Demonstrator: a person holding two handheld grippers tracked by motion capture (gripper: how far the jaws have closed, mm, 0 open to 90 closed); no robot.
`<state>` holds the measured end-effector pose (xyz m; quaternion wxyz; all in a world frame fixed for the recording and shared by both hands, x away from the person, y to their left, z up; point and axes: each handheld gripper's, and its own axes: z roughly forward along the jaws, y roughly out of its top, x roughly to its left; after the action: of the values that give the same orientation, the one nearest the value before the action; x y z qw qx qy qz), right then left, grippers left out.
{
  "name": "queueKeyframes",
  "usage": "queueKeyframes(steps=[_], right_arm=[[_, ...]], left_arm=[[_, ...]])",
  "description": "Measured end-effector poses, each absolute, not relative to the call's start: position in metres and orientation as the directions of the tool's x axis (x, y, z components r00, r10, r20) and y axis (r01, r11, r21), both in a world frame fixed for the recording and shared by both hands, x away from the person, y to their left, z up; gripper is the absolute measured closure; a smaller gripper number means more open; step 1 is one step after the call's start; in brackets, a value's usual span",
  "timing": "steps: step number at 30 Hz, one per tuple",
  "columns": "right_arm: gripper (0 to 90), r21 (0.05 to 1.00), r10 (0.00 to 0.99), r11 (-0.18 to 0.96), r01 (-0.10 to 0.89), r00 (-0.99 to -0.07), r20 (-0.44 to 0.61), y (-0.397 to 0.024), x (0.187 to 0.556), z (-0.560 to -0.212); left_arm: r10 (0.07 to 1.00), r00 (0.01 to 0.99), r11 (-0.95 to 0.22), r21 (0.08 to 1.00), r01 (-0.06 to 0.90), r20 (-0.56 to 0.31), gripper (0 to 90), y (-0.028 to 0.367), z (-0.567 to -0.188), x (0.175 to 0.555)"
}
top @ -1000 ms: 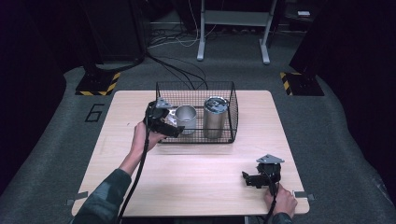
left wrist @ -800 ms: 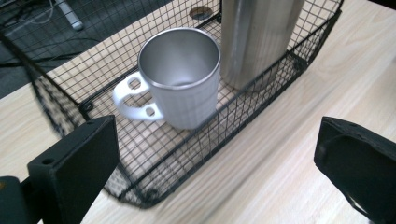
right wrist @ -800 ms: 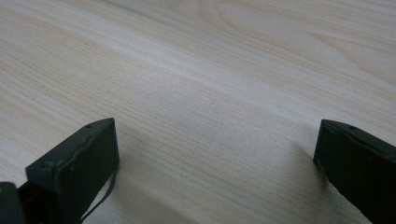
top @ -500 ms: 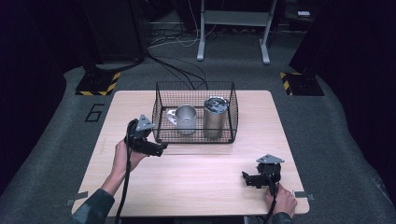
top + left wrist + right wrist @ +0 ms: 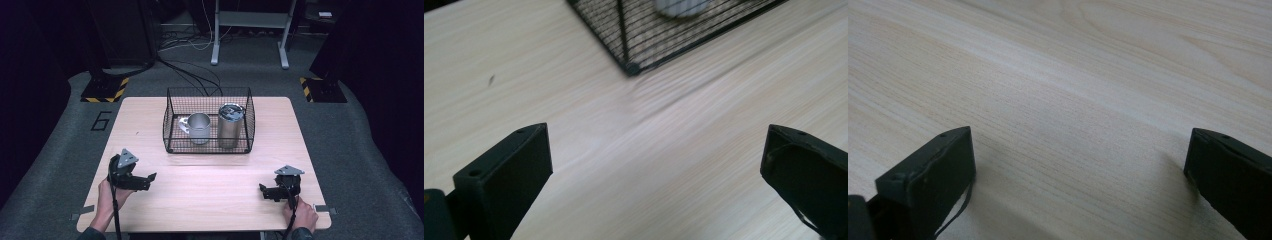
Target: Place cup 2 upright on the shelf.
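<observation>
Table [image 5: 210,200]: pale wood grain. Wire basket [image 5: 172,145]: black mesh. Mug [image 5: 198,127] and tumbler [image 5: 229,127]: plain silver metal. Both grippers [image 5: 147,179] [image 5: 263,191]: black, grey top plates.

Large digit "6" [image 5: 102,120] marked on the grey floor [image 5: 60,130], left of the table

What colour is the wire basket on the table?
Black; the wire basket shows best in the high view.

Lab or test space: grey carpet floor [image 5: 60,150], hazard-striped stand bases [image 5: 105,90], loose cables [image 5: 195,75], metal frame legs [image 5: 250,30].
</observation>
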<state>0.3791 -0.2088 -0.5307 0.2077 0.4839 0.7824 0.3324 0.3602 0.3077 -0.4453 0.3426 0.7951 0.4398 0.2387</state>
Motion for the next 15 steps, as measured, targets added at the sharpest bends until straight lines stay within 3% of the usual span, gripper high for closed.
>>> queueKeyframes(steps=[15], right_arm=[[0.0,0.721,0.896,0.310,0.620,-0.445,-0.003,-0.209,0.379,-0.531]], left_arm=[[0.944,0.329,-0.218,0.737,0.639,-0.006,0.1,0.357,-0.508,0.344]])
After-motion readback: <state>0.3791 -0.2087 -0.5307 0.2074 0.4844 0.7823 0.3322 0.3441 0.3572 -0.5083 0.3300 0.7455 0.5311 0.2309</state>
